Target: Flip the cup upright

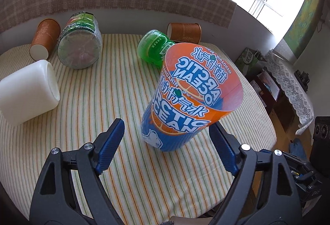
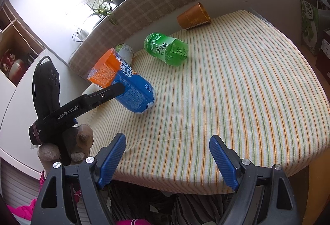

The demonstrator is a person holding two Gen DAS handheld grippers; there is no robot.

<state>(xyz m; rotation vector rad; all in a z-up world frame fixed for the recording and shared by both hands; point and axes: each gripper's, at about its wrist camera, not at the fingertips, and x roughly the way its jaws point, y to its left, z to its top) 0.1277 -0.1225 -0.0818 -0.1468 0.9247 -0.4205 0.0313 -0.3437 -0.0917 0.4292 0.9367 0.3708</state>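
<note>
An orange-and-blue Arctic Ocean cup [image 1: 185, 101] stands on the striped tablecloth [image 1: 103, 91], rim up, tilted to the right. My left gripper [image 1: 168, 133] is open, its blue fingers on either side of the cup's lower part and apart from it. In the right wrist view the same cup [image 2: 123, 84] leans left with the left gripper's black finger across it. My right gripper [image 2: 167, 147] is open and empty above the table's near edge.
A green cup [image 1: 153, 47] lies on its side behind the Arctic Ocean cup. Two brown paper cups [image 1: 44, 39] [image 1: 184, 32] lie at the back. A clear jar [image 1: 80, 45] and a white container [image 1: 28, 91] lie at the left.
</note>
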